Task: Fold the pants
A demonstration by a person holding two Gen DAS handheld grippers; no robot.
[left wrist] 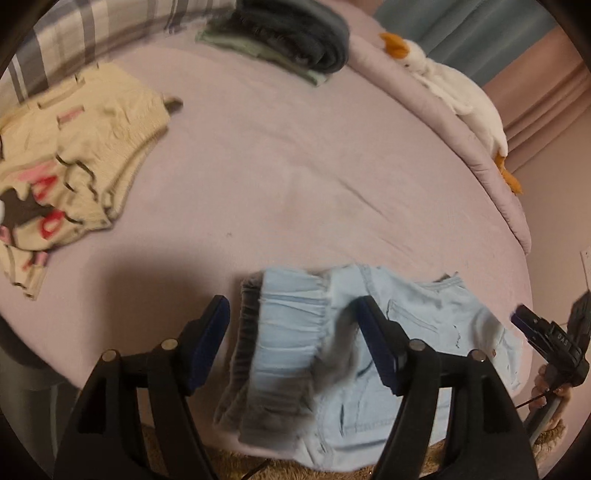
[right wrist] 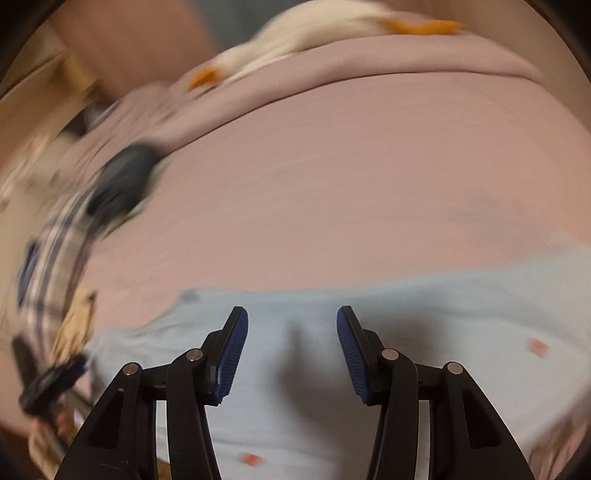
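Both the left tool [left wrist: 291, 325] and right tool [right wrist: 291, 350] gape wide, gripping nothing, above bunched light-blue pants [left wrist: 369, 332] on the bed [left wrist: 277, 166]; the right wrist view is motion-blurred, the pants' lower edge cut off.

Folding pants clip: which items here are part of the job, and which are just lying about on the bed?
Job: light blue pants, left gripper, right gripper, both open.

Lying about: cream printed garment, dark folded stack, plush goose, plaid pillow.

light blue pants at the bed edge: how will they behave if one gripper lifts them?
Probably floppy: the light blue pants lie bunched in soft folds, so lifted parts should sag. Likely light, being thin-looking cloth. They overhang the bed edge, so a push might slide them off.
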